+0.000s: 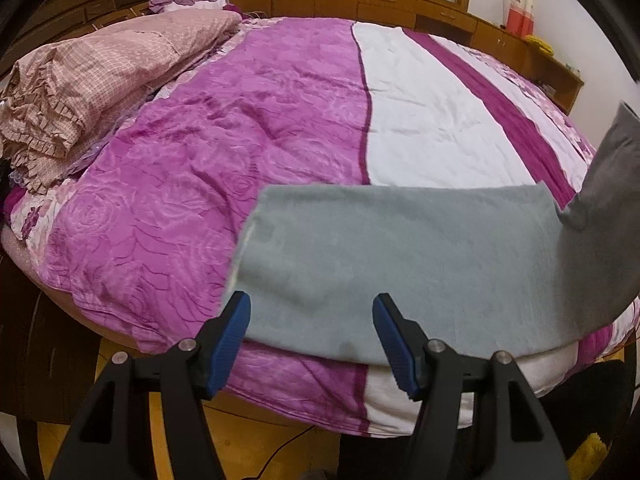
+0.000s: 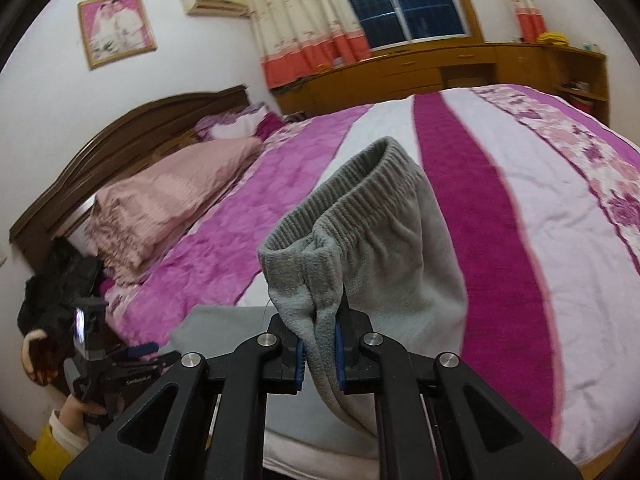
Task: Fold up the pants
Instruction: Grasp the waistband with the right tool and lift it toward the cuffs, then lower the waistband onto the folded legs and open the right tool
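A bedroom with a large bed covered by a quilt [image 1: 248,128] in purple, white and magenta stripes that run from the near edge toward the far side. At the far left, a folded pink checked blanket [image 1: 100,80] with a ruffled edge sits on the quilt near the dark wooden headboard [image 2: 120,132]. In the left wrist view, the left gripper [image 1: 312,340] hangs just off the near edge of the bed with its blue-padded jaws spread wide and nothing between them; the near edge of the grey fleece pants [image 1: 400,264] shows through the gap. The pants lie flat along the near edge of the bed, their long axis running left to right, crossing the quilt's stripes. The left end is a straight, squared-off edge; toward the right the cloth lifts off the bed and rises up out of the left wrist view. In the right wrist view, the right gripper [image 2: 320,356] has its jaws clenched on a bunched fold of the pants just below the ribbed elastic waistband [image 2: 352,184], which stands upright above the fingers with its opening toward the far side of the bed. Behind the bed are a wooden cabinet [image 2: 440,68], cream and orange curtains [image 2: 304,28] and a dark window [image 2: 404,0].
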A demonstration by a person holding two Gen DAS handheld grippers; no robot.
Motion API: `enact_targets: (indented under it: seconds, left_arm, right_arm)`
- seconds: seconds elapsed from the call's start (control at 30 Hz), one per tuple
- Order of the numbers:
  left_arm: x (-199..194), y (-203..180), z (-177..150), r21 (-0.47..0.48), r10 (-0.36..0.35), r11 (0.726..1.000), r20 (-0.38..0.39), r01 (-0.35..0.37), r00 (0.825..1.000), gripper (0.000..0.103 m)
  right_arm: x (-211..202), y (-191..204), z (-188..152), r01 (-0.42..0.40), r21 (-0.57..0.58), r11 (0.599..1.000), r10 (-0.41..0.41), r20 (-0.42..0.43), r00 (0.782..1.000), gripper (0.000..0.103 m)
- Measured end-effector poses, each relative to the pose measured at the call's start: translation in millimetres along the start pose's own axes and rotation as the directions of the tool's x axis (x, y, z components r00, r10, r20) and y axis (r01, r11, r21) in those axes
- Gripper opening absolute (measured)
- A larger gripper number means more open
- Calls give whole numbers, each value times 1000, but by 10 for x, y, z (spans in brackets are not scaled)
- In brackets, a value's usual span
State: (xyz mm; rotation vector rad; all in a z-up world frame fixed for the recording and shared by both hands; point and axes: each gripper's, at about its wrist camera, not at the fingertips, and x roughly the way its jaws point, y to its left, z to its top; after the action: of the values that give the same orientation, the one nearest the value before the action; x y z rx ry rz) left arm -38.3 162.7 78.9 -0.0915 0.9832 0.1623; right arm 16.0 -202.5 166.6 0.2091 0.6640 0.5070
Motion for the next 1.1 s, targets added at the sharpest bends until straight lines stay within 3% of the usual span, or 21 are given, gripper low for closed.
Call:
enact_targets:
  seconds: [0.33, 0.6, 0.87, 0.97, 1.1]
  left_arm:
    - [0, 222, -58, -41, -12, 999, 8, 12, 1000, 67]
    - [77, 319, -139, -74, -37, 997, -3, 37, 999, 67]
    - [160, 241, -181, -96, -75, 993, -29, 72, 997, 67]
    - [149, 157, -175, -81, -81, 994, -25, 79, 996, 67]
    - [129, 17, -123, -69, -120, 991, -24, 118, 993, 67]
  right_arm:
    - [683, 671, -287, -60, -117, 991, 44, -140, 989, 4]
    - [1354, 865, -696, -52, -126, 991, 16, -270, 963, 4]
    - [1617, 896, -959, 0, -124, 992, -44, -355, 934, 18]
    - [1497, 903, -979, -63, -100, 993, 23, -361, 932, 31]
    - [1267, 888, -984, -156, -56, 986, 125, -369, 921, 33]
